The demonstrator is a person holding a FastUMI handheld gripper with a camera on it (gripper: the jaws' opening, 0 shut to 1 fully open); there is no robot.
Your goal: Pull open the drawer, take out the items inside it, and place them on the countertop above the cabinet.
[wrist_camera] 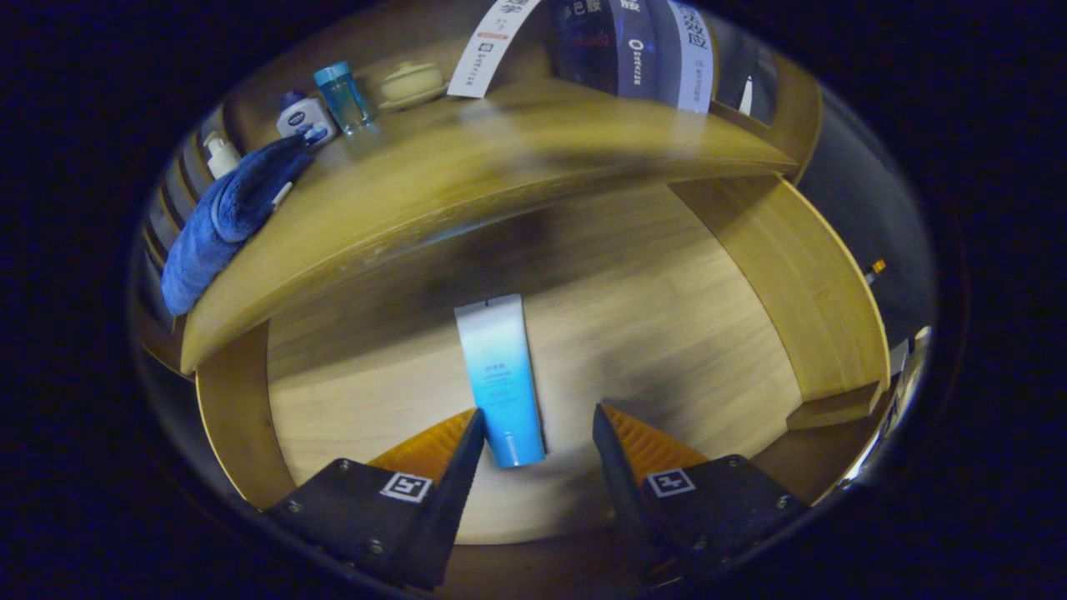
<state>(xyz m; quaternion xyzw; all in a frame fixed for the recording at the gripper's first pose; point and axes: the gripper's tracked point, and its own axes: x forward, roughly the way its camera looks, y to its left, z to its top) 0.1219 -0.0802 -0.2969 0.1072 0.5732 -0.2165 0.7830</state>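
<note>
Gripper view: drawer already pulled open, so first step judged done. Inside it, one tube lying flat on the wooden floor, cap end between the fingers, nearer the left one, untouched. Gripper held over the drawer, jaws spread apart, gripping nothing. Removal and placing on the bench not yet done. Already up on the bench: blue towel, small bottle, blue cup, lidded bowl.
</note>
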